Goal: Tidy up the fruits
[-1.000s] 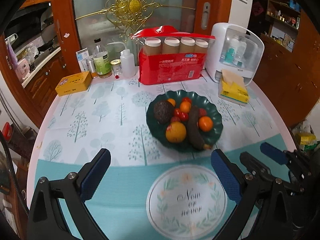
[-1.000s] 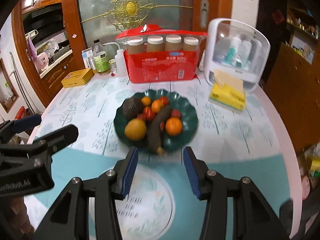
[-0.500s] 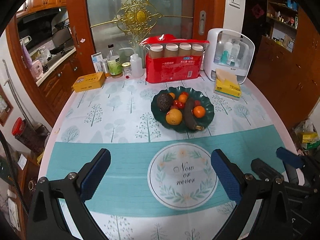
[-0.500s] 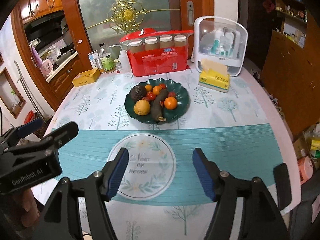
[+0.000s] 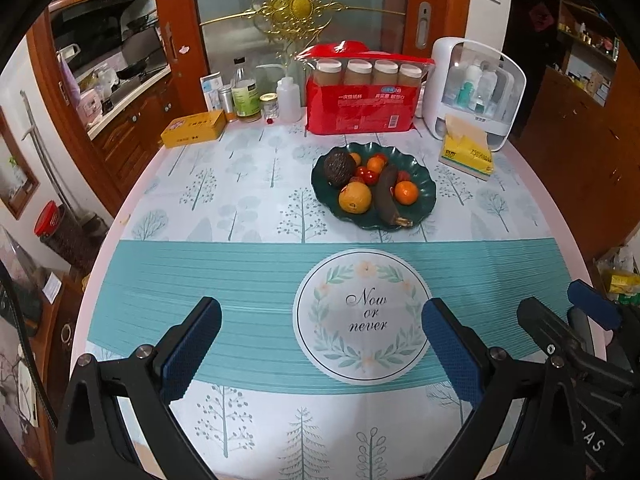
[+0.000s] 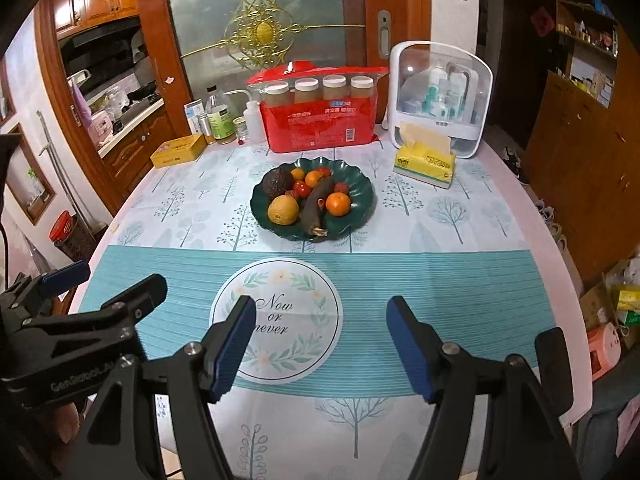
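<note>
**Both claws spread, nothing gripped; fruit sits on the plate**

Left claw (image 5: 320, 344): jaws wide apart, empty, hovering over the near edge of the surface (image 5: 248, 184), above the teal band of the cloth. Plate is at about 1 o'clock from it, well apart.

Plate (image 5: 424, 204), dark green, scalloped rim, past the round "Now or never" print. Contents, left to right in the left wrist view:
- avocado (image 5: 339, 168), dark and rough, at 10 o'clock on the plate
- orange (image 5: 355, 198) at 7 o'clock, largest round fruit
- small red tomatoes (image 5: 367, 175) near centre, touching one another
- banana (image 5: 387, 196), blackened, lying 12-to-6, stem tip near the front rim
- tangerine (image 5: 406, 193) at 4 o'clock, just beside the banana

Right claw (image 6: 322, 344): jaws also wide apart, empty, plate at about 12 o'clock from it.

Judgement: all fruit appears gathered on the plate, so sorting looks near finished or between steps. If another pick is due, take the orange or tangerine first: free on the outer side, firm. Approach from above, jaws astride the fruit, close gently. The banana looks soft; grip mid-body, lightly. Avoid nudging the tomatoes, which would roll.
</note>
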The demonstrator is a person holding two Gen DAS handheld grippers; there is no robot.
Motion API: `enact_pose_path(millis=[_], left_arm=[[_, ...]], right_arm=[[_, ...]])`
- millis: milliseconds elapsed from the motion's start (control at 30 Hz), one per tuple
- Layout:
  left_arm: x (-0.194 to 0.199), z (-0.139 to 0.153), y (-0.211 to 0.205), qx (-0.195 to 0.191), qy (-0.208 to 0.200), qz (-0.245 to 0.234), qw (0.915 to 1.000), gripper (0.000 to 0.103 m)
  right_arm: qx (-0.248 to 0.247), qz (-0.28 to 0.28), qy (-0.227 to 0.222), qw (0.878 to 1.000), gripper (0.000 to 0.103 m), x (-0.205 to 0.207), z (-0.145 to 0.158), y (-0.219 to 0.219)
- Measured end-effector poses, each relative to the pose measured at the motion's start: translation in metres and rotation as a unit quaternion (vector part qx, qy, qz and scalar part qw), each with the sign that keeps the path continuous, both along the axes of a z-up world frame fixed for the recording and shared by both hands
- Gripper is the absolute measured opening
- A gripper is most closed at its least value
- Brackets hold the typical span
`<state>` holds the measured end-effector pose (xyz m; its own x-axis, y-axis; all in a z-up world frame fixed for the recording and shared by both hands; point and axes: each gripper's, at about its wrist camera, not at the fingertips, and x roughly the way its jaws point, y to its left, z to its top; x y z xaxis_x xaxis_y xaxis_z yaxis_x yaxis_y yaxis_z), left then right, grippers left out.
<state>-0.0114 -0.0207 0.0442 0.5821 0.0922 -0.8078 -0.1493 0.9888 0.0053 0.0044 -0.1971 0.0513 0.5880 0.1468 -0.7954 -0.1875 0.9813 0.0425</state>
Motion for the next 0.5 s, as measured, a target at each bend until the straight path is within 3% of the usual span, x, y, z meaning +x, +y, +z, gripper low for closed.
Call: enact_pose_path(millis=[500], left_arm=[[0.001, 0.0, -0.007, -0.001, 0.006, -0.002, 1.0, 0.1]], right_arm=[[0.008, -0.008, 0.012, 1.0, 0.068, 0.002, -0.006, -0.011]])
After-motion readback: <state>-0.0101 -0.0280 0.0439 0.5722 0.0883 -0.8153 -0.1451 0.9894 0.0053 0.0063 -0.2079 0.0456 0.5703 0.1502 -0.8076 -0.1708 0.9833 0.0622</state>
